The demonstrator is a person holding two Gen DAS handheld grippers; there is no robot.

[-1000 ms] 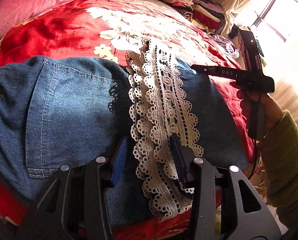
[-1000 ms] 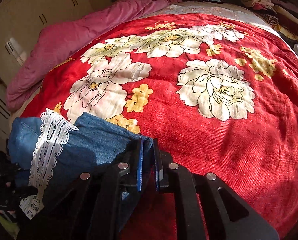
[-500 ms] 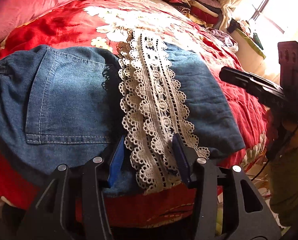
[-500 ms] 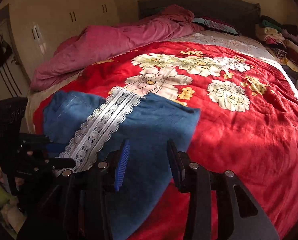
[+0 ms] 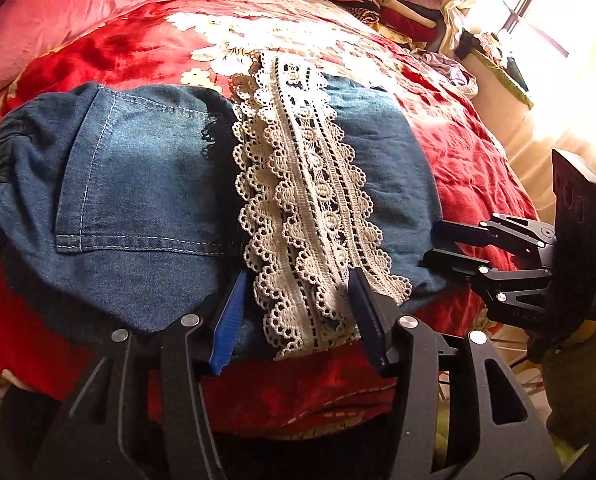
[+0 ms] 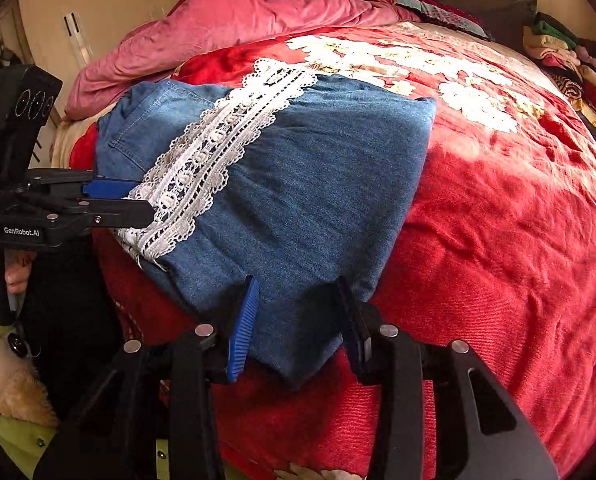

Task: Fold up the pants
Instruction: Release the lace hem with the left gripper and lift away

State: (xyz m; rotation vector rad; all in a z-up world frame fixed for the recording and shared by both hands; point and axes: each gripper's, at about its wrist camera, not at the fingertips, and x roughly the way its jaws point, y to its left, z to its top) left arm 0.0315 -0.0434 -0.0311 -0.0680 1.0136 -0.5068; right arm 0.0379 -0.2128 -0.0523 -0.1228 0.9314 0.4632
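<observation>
pants (image 5: 146, 184): folded denim lying at the near edge of the bed (image 6: 498, 220)
feel: soft, floppy, bit heavy; lace (image 5: 310, 216) snags
grab: denim corners, not lace
left tongs (image 5: 296, 312): wide open, empty
right tongs (image 6: 296, 328): wide open, empty

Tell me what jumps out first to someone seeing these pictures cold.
The folded denim pants lie at the near edge of a bed covered by a red blanket with big cream flowers. A wide band of cream lace runs across the top of the fold. The left gripper and right gripper hang open at the pants' near edge, holding nothing.
</observation>
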